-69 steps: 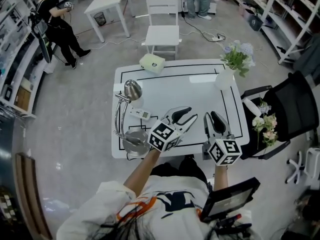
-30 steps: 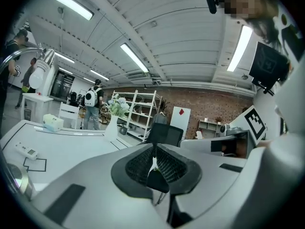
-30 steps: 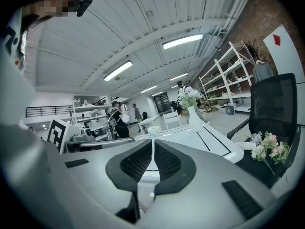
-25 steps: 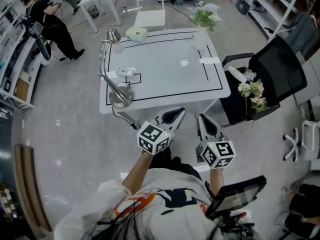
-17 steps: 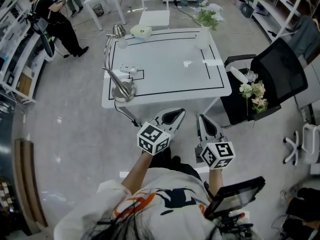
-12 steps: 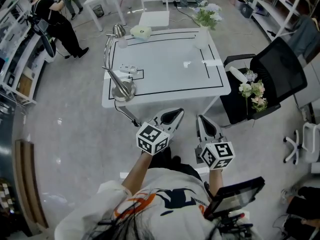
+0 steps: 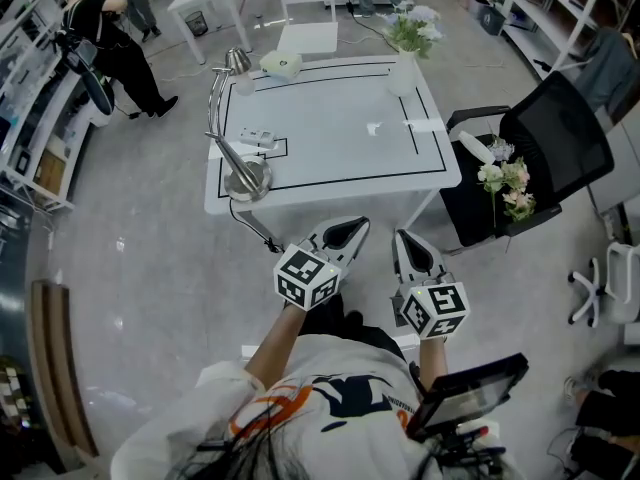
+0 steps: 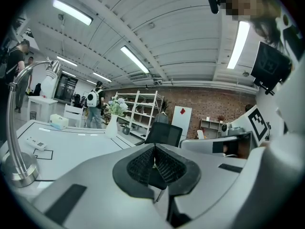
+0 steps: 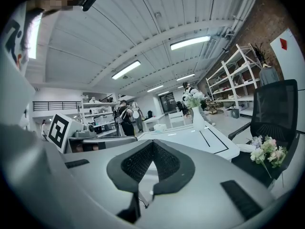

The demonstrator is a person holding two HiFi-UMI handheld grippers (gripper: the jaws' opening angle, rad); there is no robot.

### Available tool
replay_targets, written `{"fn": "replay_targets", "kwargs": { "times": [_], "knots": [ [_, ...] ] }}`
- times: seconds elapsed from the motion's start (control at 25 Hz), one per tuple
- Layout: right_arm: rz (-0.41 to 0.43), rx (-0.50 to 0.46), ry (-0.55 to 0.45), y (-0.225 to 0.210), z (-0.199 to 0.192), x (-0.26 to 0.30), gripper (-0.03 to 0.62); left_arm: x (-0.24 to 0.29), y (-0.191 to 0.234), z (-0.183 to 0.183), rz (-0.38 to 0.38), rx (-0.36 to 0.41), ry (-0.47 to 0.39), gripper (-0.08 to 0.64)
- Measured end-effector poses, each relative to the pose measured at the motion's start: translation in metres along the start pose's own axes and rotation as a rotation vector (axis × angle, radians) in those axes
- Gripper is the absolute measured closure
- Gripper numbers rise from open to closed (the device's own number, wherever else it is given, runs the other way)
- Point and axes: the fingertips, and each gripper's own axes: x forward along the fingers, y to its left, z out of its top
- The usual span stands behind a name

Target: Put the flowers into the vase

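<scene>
The person is standing back from the white table, holding both grippers out over the grey floor just short of its near edge. The left gripper is keeping its jaws pressed together with nothing between them. Nearly three seconds back those jaws were standing apart over the tabletop. The right gripper is likewise closed and empty, its pads meeting in its own view. In that earlier moment both grippers were hovering above the near edge of the table. Now the table is lying wholly beyond them, so the person has stepped away. Over the last second almost nothing is changing: grippers and table are sitting in nearly the same places.

The loose flowers are lying on the seat of the black chair, to the right of the table and well apart from both grippers, as before. The vase is standing at the table's far right corner, already holding a bunch of pale blossoms. A desk lamp is standing at the near left corner.
</scene>
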Motion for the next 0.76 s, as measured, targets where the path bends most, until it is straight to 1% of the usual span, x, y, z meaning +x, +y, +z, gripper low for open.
{"fn": "replay_targets", "kwargs": {
  "times": [0.76],
  "knots": [
    [-0.011, -0.004, 0.008, -0.006, 0.005, 0.016, 0.578, 0.007, 0.012, 0.004, -0.013, 0.007, 0.01, 0.548]
  ]
}}
